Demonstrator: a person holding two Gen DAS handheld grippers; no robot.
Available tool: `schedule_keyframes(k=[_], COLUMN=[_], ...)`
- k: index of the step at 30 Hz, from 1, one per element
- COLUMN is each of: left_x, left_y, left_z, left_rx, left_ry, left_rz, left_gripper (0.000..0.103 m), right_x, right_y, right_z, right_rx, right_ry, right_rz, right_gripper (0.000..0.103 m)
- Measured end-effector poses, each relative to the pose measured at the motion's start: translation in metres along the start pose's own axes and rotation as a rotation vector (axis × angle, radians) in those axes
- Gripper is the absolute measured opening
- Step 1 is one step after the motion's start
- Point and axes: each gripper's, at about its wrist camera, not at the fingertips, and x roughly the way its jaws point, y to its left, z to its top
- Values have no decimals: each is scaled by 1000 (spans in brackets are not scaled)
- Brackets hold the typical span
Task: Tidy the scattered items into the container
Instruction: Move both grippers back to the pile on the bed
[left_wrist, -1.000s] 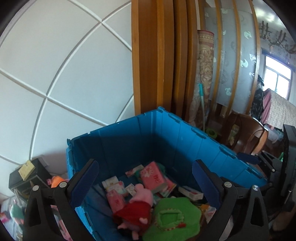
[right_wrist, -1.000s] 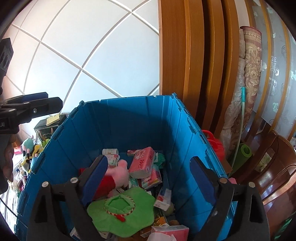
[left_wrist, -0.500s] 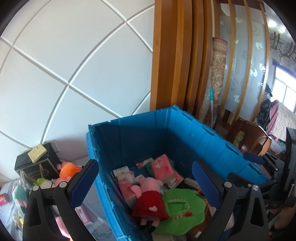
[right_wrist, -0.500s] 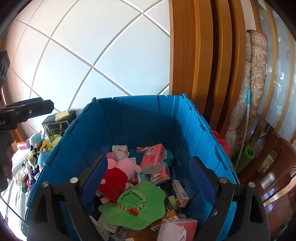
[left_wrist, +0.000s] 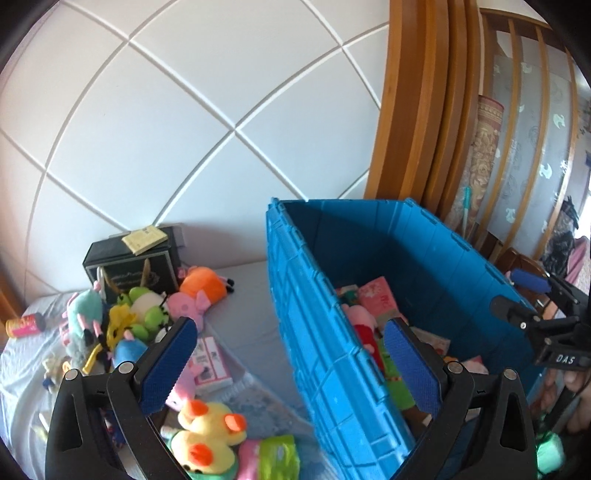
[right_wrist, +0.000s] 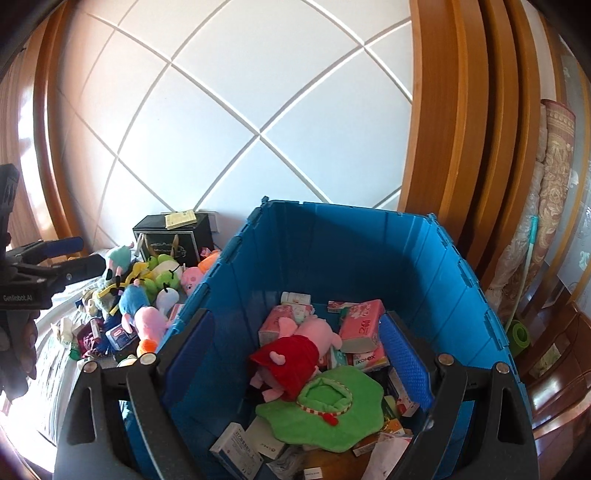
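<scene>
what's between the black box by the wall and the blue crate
An orange plush and a pink pig plush lie between black box and blue crate, in the left wrist view.

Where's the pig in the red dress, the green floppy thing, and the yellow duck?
pig in the red dress (right_wrist: 291, 354), right wrist view, on its dress.
green floppy thing (right_wrist: 354, 417), right wrist view, flat edge.
yellow duck (left_wrist: 205, 439), left wrist view, its body.
</scene>
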Motion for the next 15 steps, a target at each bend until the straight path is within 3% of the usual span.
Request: schedule_keyframes(k=[15], left_x=[-44], left_y=[129], left_z=[-98], left_rx=[-147], left_ry=[64], left_rz=[128], left_gripper=[102], right_x=[-1], right_y=[136], right_z=[-2], right_rx=[-127], right_ry=[20], right_rz=[143], right_gripper=[91])
